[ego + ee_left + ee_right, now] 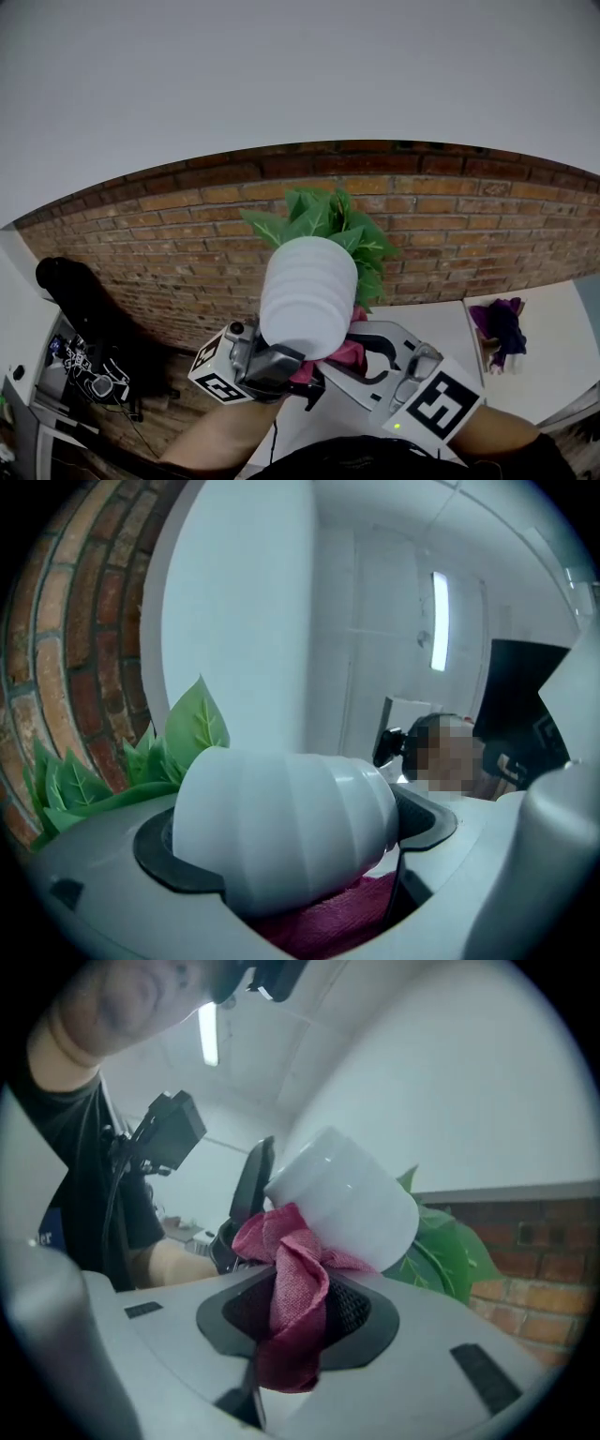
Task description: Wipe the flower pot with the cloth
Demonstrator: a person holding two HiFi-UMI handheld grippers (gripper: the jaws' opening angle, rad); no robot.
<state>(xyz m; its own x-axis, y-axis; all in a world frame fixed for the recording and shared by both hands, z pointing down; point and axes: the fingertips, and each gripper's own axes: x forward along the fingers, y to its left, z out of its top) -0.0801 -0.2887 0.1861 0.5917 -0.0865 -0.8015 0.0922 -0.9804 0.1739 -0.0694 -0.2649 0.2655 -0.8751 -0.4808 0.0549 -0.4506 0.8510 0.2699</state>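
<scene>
Left gripper (270,364) clamps the white ribbed pot (307,295); its jaws are closed on the pot's lower body, one pad each side. The pot is held up in the air and tilted, base toward the grippers, green leaves (328,223) pointing away toward the brick wall (178,248). Right gripper (349,361) sits just beside the left, at the pot's base. Its jaws are pinched on the pink cloth (295,1307); the bunched cloth stands out of the jaws and touches the pot's bottom edge. In the left gripper view the cloth (328,919) shows under the pot (281,827), pressed against its underside. Both grippers are close together, the pot above and between them.
</scene>
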